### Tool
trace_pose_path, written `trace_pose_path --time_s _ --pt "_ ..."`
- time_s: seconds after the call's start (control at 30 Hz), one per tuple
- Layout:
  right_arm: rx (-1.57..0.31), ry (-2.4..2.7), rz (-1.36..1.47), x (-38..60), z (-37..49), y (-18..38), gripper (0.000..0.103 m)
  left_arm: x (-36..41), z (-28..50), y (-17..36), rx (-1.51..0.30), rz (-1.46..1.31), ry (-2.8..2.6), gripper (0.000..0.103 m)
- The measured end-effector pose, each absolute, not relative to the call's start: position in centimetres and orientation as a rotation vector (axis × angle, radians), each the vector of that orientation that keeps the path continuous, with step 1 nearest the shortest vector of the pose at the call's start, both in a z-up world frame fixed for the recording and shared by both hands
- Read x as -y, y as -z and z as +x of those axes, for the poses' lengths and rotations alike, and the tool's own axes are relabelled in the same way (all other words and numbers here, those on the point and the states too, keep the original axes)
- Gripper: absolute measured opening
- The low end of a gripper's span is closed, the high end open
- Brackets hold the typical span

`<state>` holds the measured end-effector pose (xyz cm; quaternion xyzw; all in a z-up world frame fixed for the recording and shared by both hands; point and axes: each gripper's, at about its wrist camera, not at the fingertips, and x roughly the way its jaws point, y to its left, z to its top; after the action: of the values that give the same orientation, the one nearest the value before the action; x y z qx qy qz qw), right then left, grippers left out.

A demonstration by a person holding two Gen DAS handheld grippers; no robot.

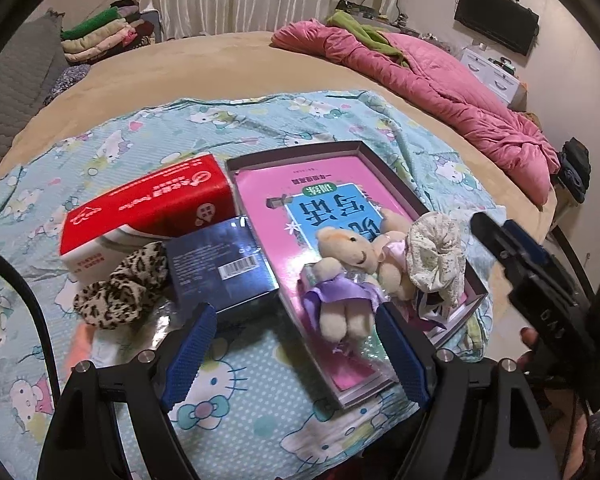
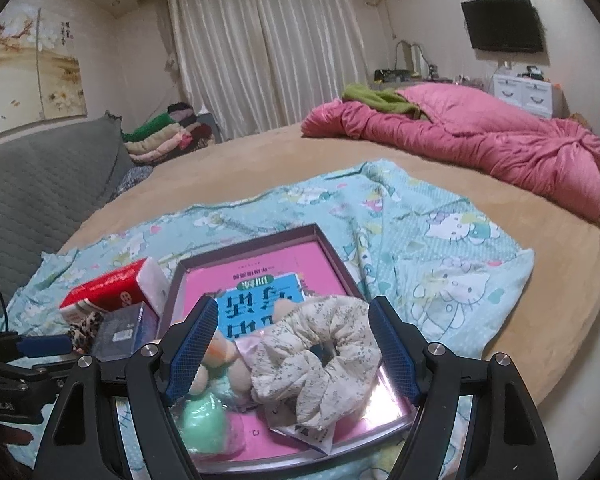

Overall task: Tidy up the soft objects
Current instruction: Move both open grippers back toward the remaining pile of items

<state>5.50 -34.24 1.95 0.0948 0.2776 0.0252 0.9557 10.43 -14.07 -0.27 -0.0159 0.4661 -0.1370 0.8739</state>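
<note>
A shallow box (image 1: pixel 292 151) holding a pink book lies on the Hello Kitty sheet. In its near end lie a plush bear in a purple dress (image 1: pixel 348 268) and a cream floral scrunchie (image 1: pixel 436 256). A leopard-print scrunchie (image 1: pixel 120 288) sits left of the box, beside a dark blue carton (image 1: pixel 220 264). My left gripper (image 1: pixel 296 344) is open just short of the bear's legs, touching nothing. My right gripper (image 2: pixel 294 340) hovers open over the cream scrunchie (image 2: pixel 320 356), its pads off the fabric. The bear (image 2: pixel 220 360) and a mint green soft thing (image 2: pixel 204 420) are partly hidden by its left finger.
A red tissue pack (image 1: pixel 148 208) lies behind the blue carton. A pink quilt (image 2: pixel 480 140) with a green cloth is bunched at the far right of the round tan bed. Folded clothes (image 2: pixel 160 136) are stacked at the back left, beside a grey padded backrest (image 2: pixel 40 184).
</note>
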Motion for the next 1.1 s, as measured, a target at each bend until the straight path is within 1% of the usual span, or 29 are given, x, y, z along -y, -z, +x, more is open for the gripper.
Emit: trace_pose_path --time_s 0.33,0.63,1.1 --pt "-0.511 -0.091 0.182 32.2 4.3 -4.5 0.079 12.1 9.5 -0.7 -0.949 -0.042 0.258 0.081" --pt "-0.511 -0.162 0.176 29.7 3.5 -5.9 0.079 10.1 8.6 -1.8 -0.929 -0.058 0.24 0.081" --pt "-0.495 -0.272 0.113 25.3 2.3 -8.0 0.08 2.4 7.8 -3.6 -0.896 -0.13 0.111 0.081"
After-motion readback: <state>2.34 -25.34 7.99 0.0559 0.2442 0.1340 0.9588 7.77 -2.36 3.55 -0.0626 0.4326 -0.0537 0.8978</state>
